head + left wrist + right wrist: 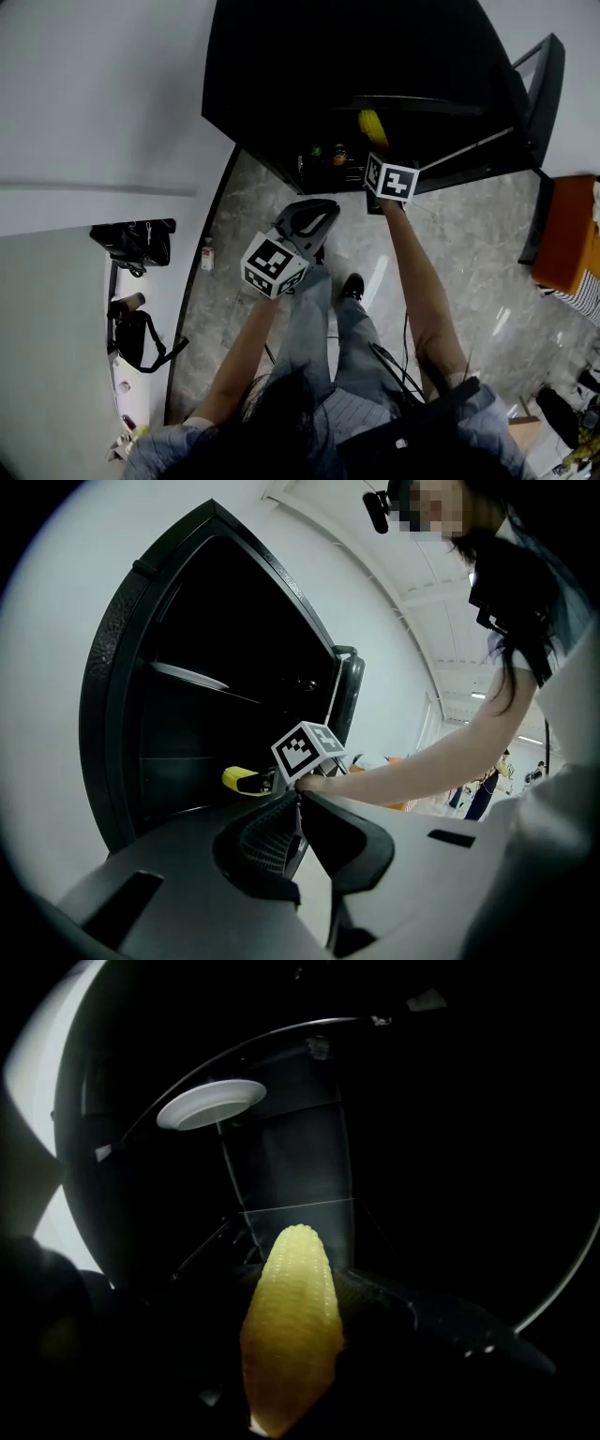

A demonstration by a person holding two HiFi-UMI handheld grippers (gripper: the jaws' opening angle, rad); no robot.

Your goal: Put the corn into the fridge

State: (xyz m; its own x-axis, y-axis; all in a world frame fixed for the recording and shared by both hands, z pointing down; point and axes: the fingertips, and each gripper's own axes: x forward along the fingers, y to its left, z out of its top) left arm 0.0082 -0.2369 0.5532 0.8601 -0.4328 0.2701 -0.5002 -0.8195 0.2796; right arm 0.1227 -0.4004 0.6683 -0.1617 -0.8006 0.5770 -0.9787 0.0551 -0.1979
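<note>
One black fridge stands open on the stone floor, its single door swung out to the right. One person stands facing it, holding two grippers. The left gripper hangs low in front of the fridge, outside it, with its jaws pressed together and nothing between them. The right gripper reaches through the open front, its jaws pinching the lower part of the one corn. The cob's tip points toward the back wall. The corn is thus inside the fridge opening, still held and not resting on any shelf. In the right gripper view it lies below a glass shelf. One white plate sits on that shelf, near its left edge. In the head view, two small items, one green and one orange, show at the fridge's lower front edge; what they are cannot be told. One small bottle stands on the floor by the left wall.
</note>
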